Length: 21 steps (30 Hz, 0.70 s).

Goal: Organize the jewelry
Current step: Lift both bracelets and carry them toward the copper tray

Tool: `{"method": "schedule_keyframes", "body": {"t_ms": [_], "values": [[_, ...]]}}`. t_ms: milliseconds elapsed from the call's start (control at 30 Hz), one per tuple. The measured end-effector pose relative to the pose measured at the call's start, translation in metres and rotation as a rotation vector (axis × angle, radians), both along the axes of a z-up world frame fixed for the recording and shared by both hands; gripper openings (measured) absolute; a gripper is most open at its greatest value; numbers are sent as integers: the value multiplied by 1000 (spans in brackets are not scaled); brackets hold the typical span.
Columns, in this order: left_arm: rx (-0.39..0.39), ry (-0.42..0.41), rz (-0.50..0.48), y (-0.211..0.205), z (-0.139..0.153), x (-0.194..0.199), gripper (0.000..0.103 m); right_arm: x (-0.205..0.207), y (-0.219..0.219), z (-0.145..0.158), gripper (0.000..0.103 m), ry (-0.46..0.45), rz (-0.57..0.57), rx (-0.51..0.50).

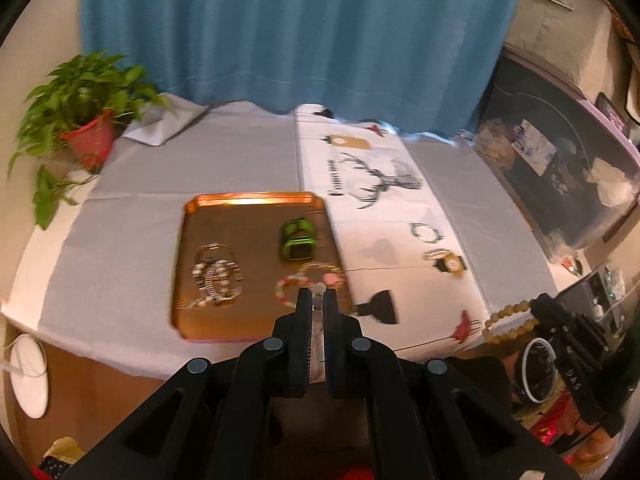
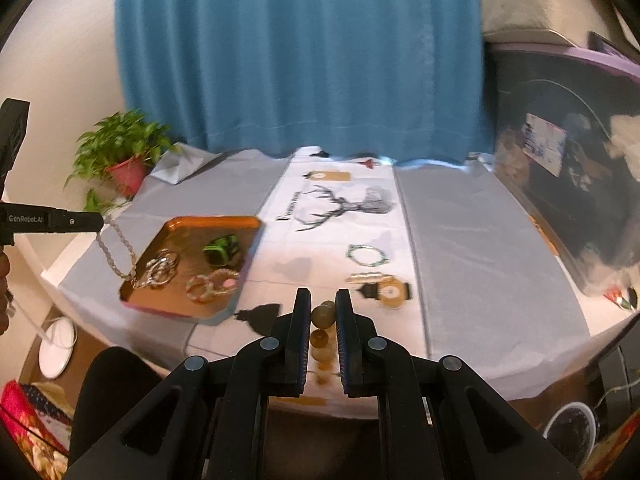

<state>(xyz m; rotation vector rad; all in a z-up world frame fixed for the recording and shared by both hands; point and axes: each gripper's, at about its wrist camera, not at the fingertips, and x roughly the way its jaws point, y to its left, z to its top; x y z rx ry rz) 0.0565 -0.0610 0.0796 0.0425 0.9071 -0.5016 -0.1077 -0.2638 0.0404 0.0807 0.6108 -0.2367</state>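
Left gripper (image 1: 318, 300) is clamped narrow on a silver chain necklace (image 2: 116, 254); in the right wrist view the chain hangs in a loop from its tip, low end touching or just over the near-left corner of the gold tray (image 2: 176, 226). Can't tell which.

Right gripper (image 2: 323, 304) is pinched on a tan bead bracelet (image 2: 323, 316), beads strung back between the fingers. In the left wrist view the same bracelet (image 1: 510, 320) dangles off the right gripper (image 1: 560, 332), over the near edge of the surface (image 1: 248, 160).

Tray contents: green watch (image 1: 297, 240) at back right, pearl/metal bracelets (image 1: 216, 276) on the left, pink bead bracelets (image 1: 310, 280) near-right corner. Still loose on the white runner (image 2: 340, 208), right of the tray: teal bead bracelet (image 2: 367, 255) and, nearer, a gold watch (image 2: 384, 286).

Key relation: tray lies forward and left of the right gripper, well apart; left gripper is already at the tray, right gripper isn't. Chain's long axis hangs vertical, so my read is that lowering and releasing lets it pile onto the pearl/metal cluster.

Judgement: chain drop comes first, then tan beads travel left to the tray. Roughly half done, 2 pieces in the air, 2 on the runner. Risk: chain snagging on the tray rim or tangling with the pearl bracelets.
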Motion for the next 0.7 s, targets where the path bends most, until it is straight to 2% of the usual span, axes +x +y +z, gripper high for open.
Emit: {"method": "schedule_keyframes", "body": {"t_ms": [300,700], "values": [[-23,21,72,59,-17,20,3,36,63,2,13,5,158,-19],[-33,64,76,73,-48,73,3,115,117,-22,13,48,302,-15]]}}
